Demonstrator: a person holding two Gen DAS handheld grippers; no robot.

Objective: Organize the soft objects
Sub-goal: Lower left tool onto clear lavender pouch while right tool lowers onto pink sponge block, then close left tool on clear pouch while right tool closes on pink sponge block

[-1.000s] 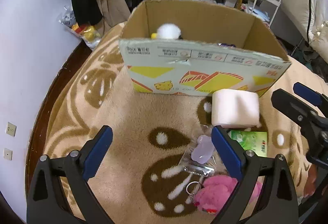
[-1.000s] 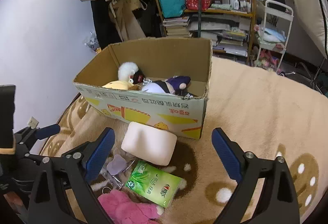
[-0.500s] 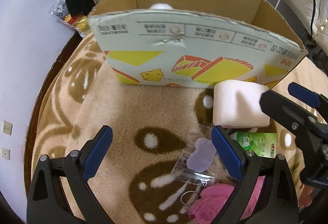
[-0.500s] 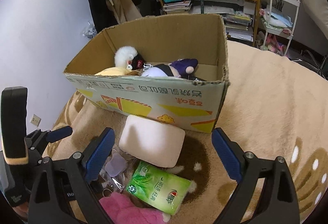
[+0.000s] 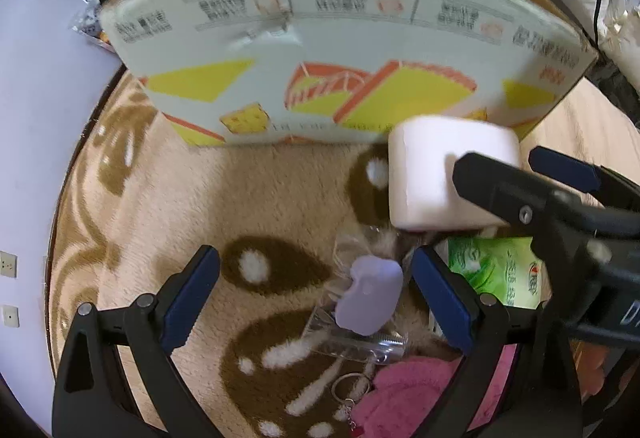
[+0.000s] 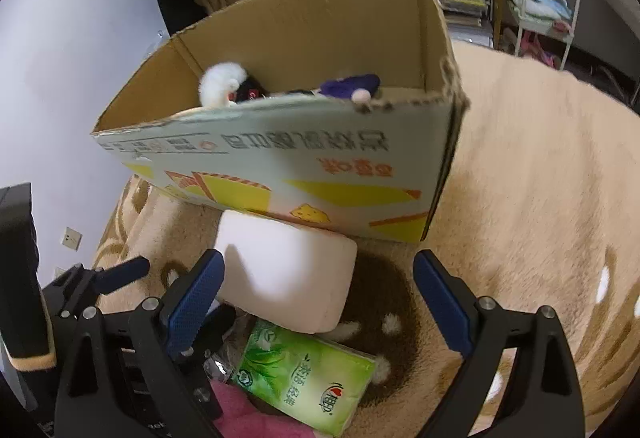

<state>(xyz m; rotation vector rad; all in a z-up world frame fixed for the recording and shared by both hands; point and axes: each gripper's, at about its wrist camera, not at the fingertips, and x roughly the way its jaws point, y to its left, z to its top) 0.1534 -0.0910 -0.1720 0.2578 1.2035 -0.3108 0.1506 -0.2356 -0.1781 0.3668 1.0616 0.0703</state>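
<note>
Beige plush carpet (image 6: 540,177) with brown blotches carries everything, and the cardboard box (image 6: 304,165) is my landmark. Plush toys (image 6: 224,81) already lie inside it, so I judge it the collecting place for soft things. Touching the foot of the box's printed front wall sits the white foam block (image 6: 288,274), pale, smooth, round-edged, probably squashy. My right tool (image 6: 316,298) hangs wide open, gripping nothing, its left finger just beside the block, lined up to take it, I judge. On the block's side away from the box lie a green tissue pack (image 6: 308,378), a pink plush (image 5: 404,394) and a lilac piece in a clear bag (image 5: 370,298). My left tool (image 5: 316,302) also gapes open and empty, straddling that bag.
</note>
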